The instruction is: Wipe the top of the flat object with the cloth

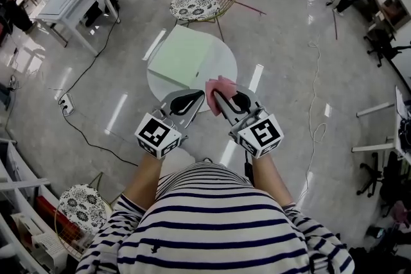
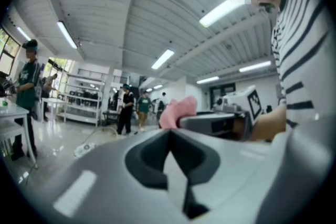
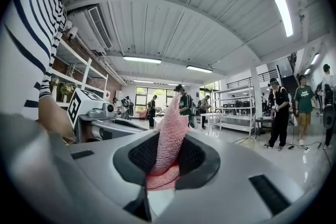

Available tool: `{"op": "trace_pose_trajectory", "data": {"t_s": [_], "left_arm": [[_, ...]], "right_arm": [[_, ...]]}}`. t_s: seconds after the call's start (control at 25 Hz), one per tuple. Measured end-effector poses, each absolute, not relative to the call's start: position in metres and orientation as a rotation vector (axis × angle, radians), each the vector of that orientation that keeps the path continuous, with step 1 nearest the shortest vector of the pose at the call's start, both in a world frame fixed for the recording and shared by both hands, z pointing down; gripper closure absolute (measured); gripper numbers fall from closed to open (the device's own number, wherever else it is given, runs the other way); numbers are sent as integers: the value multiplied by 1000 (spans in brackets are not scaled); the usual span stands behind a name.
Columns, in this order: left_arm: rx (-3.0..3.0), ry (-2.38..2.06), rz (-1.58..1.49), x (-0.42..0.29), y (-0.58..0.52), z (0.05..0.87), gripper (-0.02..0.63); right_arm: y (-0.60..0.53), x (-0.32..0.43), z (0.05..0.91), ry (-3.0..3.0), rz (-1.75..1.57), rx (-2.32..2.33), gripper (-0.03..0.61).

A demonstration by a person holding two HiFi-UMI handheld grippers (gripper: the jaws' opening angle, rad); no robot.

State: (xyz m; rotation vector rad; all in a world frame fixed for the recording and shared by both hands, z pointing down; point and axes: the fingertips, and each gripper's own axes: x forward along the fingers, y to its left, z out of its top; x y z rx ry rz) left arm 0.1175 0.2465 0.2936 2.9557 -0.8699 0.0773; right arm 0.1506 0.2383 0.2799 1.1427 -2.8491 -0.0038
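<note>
Right gripper [image 3: 167, 162]: clamped on the pink cloth [image 3: 171, 131], whose free end sticks out past the jaws for wiping.
Left gripper [image 2: 169, 139]: closed, empty, idle alongside.
Flat object [image 1: 181, 56]: pale green, lying on the round counter [image 1: 225, 64] ahead, cloth apparently not yet on it.

The person wears a shirt [image 1: 212, 228] striped navy and white, its sleeves ending above the forearms. Beyond the shirt, the left gripper [image 1: 198, 97] and right gripper [image 1: 217, 98] are light grey shells with black-padded fingers [image 3: 137, 157]. Each bears a white cube [image 1: 157, 136] printed with black square markers.
</note>
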Motion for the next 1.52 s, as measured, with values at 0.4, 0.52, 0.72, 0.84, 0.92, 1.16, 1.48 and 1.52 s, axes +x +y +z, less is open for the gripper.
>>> {"op": "trace_pose_trajectory", "data": {"t_s": [0.4,0.52,0.72,0.84,0.92,1.16,1.48,1.52], "left_arm": [[2971,-868,110,79,192,305,606],[2994,-854,130,61,168,305,606],[3021,-839,185,27,118,311,606],[3022,-841,201,8,87,319,604],[3015,-837,230,-6,68,328,603],[3006,-804,256,-33,33,347,586],[2973,-803,367,-44,5,387,566],[2964,-808,401,-44,1,394,557]], "right_arm": [[182,125,292,-2784,13,1147,514],[158,110,293,-2767,14,1150,514],[111,80,294,-2741,3,1159,514],[84,62,300,-2728,10,1184,514],[69,49,304,-2719,16,1203,514],[44,20,317,-2679,29,1220,514],[18,-1,354,-2596,70,1121,514],[14,-2,359,-2590,81,1107,514]]}}
